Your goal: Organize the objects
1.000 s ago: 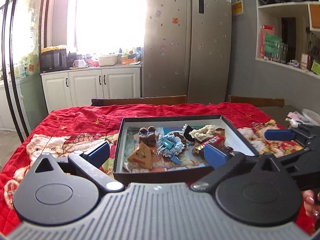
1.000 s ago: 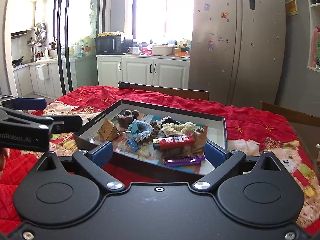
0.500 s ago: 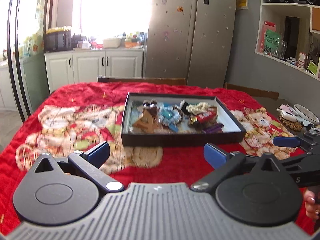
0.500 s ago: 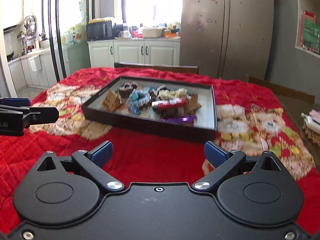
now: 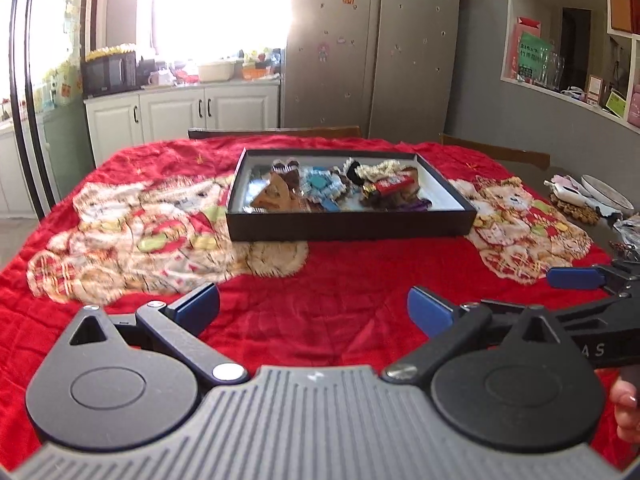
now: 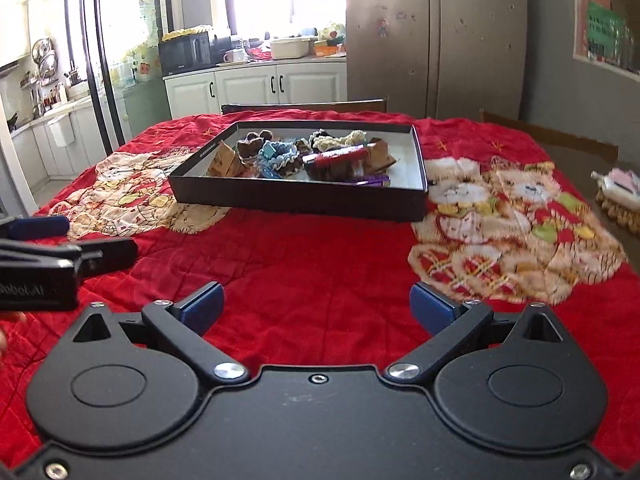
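A shallow black box point(image 5: 348, 226) point(image 6: 300, 200) stands on the red bear-print cloth point(image 5: 320, 304) in the middle of the table. It holds several small items: a red tube point(image 6: 336, 155), a blue crochet piece point(image 5: 322, 186), a brown paper packet point(image 6: 224, 160), a purple comb point(image 6: 370, 180) and cream cord point(image 5: 380, 168). My left gripper point(image 5: 314, 306) is open and empty, well short of the box. My right gripper point(image 6: 316, 306) is open and empty, also short of the box. Each gripper shows at the side of the other's view.
A woven coaster with a plate and bottle point(image 5: 588, 196) lies at the table's right edge, also in the right wrist view point(image 6: 620, 196). Wooden chair backs point(image 5: 276, 133) stand behind the table. Beyond are cabinets point(image 5: 180, 114) and a fridge point(image 5: 372, 48).
Both grippers have pulled back from the box toward the table's near edge. The box now looks smaller and farther. Both stay open and empty.
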